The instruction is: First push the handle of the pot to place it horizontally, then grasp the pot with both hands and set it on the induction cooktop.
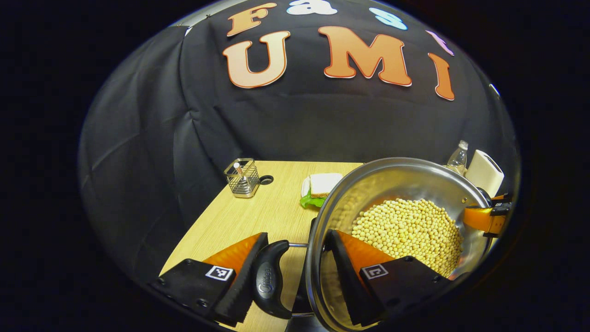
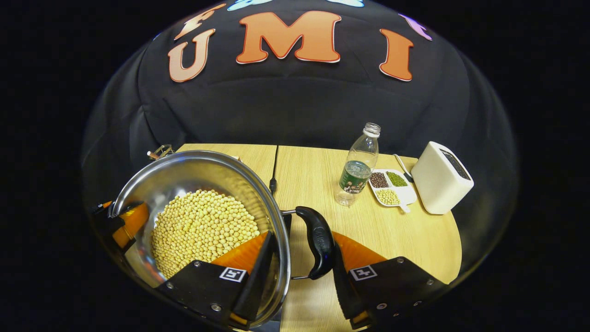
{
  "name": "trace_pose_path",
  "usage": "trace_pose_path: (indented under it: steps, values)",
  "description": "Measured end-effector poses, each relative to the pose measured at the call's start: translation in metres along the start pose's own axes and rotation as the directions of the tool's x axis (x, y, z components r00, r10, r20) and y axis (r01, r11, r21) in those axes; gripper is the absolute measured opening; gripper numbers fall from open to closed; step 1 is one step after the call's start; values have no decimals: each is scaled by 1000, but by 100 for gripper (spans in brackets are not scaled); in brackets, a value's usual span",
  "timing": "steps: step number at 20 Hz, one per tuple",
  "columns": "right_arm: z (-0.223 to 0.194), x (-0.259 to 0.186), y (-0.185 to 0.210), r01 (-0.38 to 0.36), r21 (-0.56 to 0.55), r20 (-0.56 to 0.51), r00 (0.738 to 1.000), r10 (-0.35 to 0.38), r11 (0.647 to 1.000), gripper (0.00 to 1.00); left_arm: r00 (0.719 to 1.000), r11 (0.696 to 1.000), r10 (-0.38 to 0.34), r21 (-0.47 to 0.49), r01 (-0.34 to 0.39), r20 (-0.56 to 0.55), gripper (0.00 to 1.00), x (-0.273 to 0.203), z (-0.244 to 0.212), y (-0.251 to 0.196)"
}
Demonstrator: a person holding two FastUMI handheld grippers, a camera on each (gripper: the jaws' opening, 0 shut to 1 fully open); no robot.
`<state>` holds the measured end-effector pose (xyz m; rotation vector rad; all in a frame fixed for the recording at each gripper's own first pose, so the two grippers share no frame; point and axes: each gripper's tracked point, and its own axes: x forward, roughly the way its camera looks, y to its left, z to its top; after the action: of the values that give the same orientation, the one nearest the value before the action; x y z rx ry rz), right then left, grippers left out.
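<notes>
A steel pot [image 1: 405, 177] holding yellow soybeans [image 1: 410, 230] has a black side handle [image 1: 272, 281] on each side. My left gripper [image 1: 297, 236] straddles one handle and the rim, with one finger outside the handle and the other inside the pot, pressing both. My right gripper [image 2: 302, 237] grips the opposite handle [image 2: 320, 246] and the rim [image 2: 281, 230] in the same way. Each gripper also appears across the pot in the other's view: the right gripper [image 1: 488, 216], the left gripper [image 2: 120, 221]. A dark surface [image 1: 299, 304] peeks out under the pot.
On the wooden table [image 2: 313, 175] stand a wire utensil holder [image 1: 242, 177] and a sandwich on a plate [image 1: 322, 184]. A plastic bottle [image 2: 359, 166], a divided dish of beans [image 2: 392, 186] and a white box [image 2: 440, 177] sit toward the right. A black cable [image 2: 274, 170] runs back.
</notes>
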<state>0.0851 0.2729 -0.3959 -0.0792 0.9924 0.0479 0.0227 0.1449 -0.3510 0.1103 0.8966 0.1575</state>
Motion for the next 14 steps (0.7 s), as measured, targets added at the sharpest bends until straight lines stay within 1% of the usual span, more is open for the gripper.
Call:
trace_pose_path:
  steps: [1, 2, 3, 7, 8, 9, 14]
  values:
    - [-1, 3, 1, -2, -1, -1, 1000, 2, 1000, 67, 1000, 1000, 2, -1, -2, -3, 83, 1, -4, 2]
    - [-3, 5, 4, -4, -2, -4, 1000, 4, 1000, 63, 1000, 1000, 3, -2, -3, -8, 83, 3, -6, 4]
    - [-6, 7, 5, -6, -1, -9, 1000, 6, 1000, 67, 1000, 1000, 6, -1, -6, -19, 86, 7, -11, 5]
    - [-15, 17, 6, -14, -6, -30, 999, 14, 1000, 67, 999, 1000, 10, -10, -10, -40, 87, 13, -21, 7]
    - [-17, 19, 7, -15, -9, -34, 999, 15, 1000, 67, 999, 1000, 11, -14, -12, -43, 89, 14, -21, 7]
    - [-18, 22, 7, -19, -10, -39, 999, 18, 1000, 67, 999, 1000, 11, -16, -12, -48, 87, 14, -23, 7]
    - [-22, 30, 8, -19, -23, -51, 999, 18, 1000, 67, 998, 999, 9, -34, -11, -56, 87, 18, -27, 7]
